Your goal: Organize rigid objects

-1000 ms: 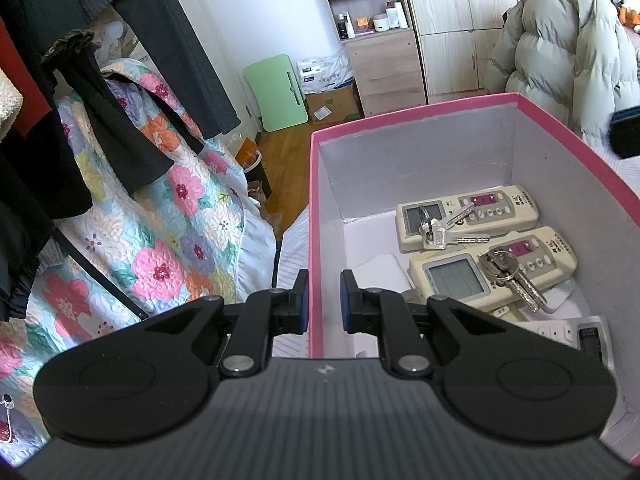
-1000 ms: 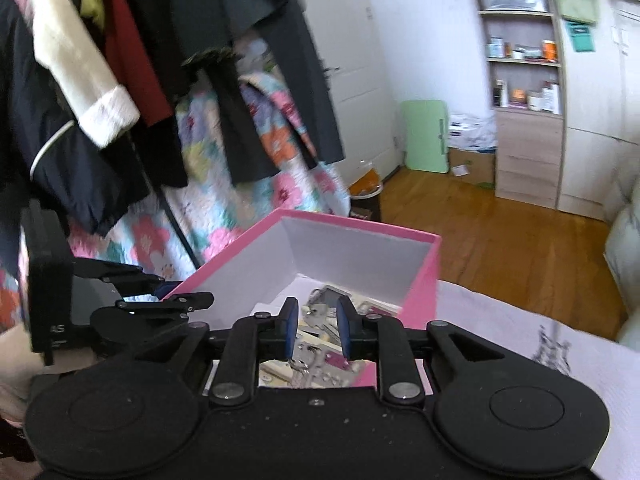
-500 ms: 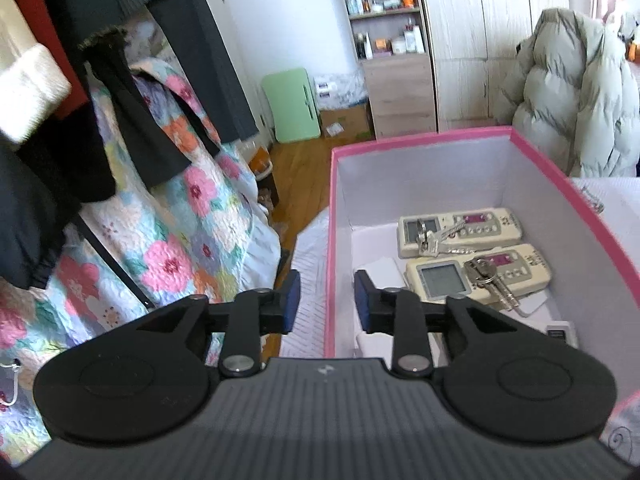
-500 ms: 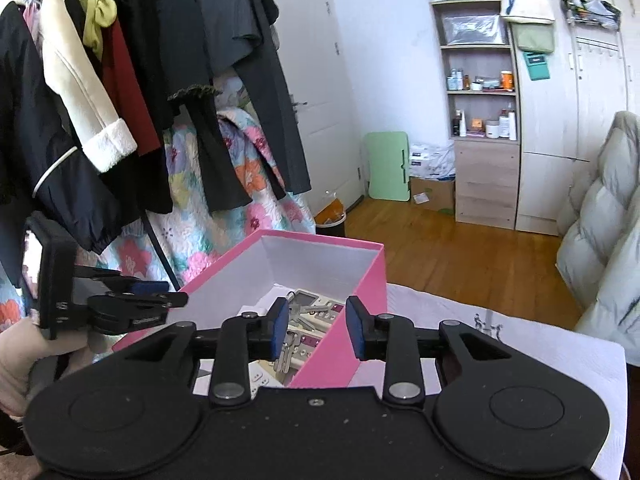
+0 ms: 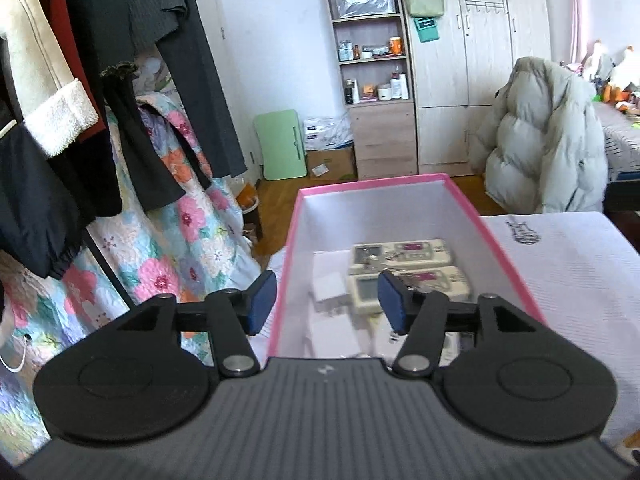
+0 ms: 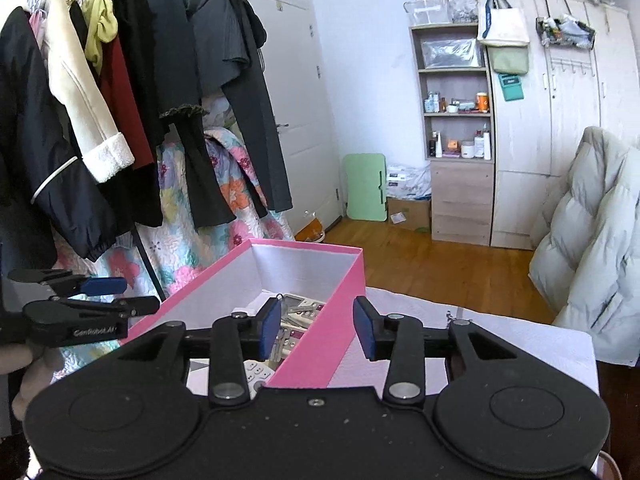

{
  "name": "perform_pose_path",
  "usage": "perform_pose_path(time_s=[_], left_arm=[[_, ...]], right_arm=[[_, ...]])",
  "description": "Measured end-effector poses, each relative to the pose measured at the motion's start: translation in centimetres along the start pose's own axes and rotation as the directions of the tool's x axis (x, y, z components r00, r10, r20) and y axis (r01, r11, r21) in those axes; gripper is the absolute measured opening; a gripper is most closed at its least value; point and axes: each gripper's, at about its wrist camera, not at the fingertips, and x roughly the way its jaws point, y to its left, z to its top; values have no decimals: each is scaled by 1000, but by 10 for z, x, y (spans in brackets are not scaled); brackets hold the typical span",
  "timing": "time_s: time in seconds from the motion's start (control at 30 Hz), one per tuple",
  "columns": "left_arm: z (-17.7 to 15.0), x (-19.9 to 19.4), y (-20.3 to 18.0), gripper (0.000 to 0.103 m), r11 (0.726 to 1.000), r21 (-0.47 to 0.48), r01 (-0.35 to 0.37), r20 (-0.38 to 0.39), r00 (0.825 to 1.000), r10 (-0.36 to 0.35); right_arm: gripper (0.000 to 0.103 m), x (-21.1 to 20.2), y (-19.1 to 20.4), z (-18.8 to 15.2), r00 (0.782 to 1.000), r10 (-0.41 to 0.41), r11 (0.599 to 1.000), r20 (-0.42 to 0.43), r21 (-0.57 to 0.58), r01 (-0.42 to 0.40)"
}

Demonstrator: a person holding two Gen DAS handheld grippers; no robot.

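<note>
The pink box (image 5: 500,248) looks like matt card, its inner walls white and papery. Inside lie two cream remote controls (image 5: 404,252) of smooth plastic, and on them keys (image 6: 280,342) of shiny metal. The surface (image 5: 576,280) wears a white cloth with a fine ribbed weave. The left tongs (image 5: 326,300) are matt black plastic with blue pads (image 5: 262,300) that look rubbery, and bright metal pivot pins; the right tongs (image 6: 316,326) are of the same make, their black body dust-specked. The floor (image 6: 440,268) is glossy wood. The padded coat (image 5: 540,148) is smooth, faintly sheened cloth. The floral quilt (image 5: 168,248) is stitched, puckered cloth.
</note>
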Motion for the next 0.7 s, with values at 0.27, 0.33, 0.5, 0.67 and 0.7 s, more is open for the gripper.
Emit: perform_pose_path(time_s=[0.27, 0.33, 0.5, 0.67, 0.7], left_arm=[[-15, -24, -21, 67, 1000, -14, 27, -6, 1000, -27], [-21, -30, -26, 70, 999, -19, 38, -9, 999, -38], [-31, -41, -33, 82, 995, -72, 68, -6, 998, -69], [-34, -46, -38, 95, 992, -100, 70, -11, 997, -72], [-34, -47, -39, 98, 992, -106, 66, -10, 998, -67]], right_arm=[[50, -30, 7, -11, 998, -45, 999, 48, 22, 44], [54, -37, 8, -14, 997, -62, 998, 50, 30, 60], [61, -55, 14, -26, 996, -80, 996, 51, 47, 77], [64, -64, 19, -34, 993, -112, 993, 45, 34, 111], [65, -66, 19, -35, 991, -123, 992, 46, 36, 121]])
